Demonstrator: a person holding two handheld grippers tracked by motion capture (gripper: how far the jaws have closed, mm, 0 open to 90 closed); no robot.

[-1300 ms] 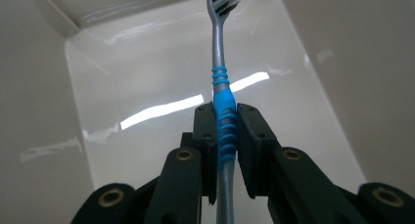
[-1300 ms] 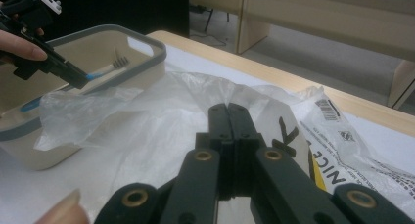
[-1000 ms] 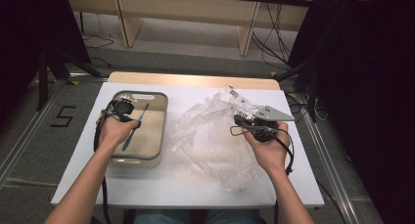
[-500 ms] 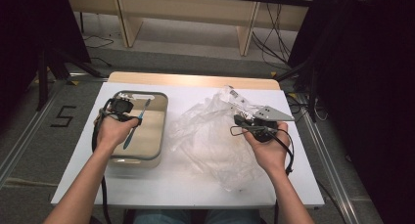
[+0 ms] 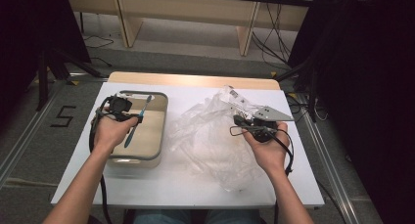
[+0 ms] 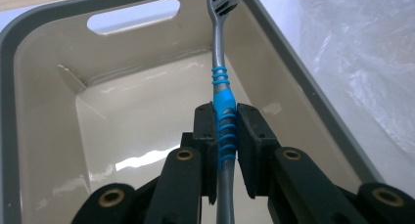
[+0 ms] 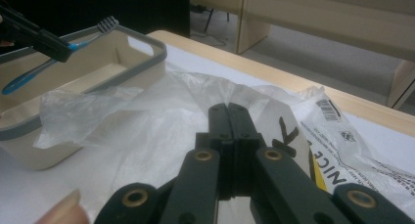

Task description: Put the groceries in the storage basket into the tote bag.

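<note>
while the left gripper is clenching the blue-and-grey toothbrush by its ribbed handle, the brush is hanging above the beige bin near the bench's left edge, bristles toward the bin's far rim. the right gripper is resting with its 2 jaws pressed together, probably pinching the clear plastic bag spreading over the bench's middle.

Toothbrush grey with blue ribbed grip; bin beige, grey rim; bag clear plastic.
</note>
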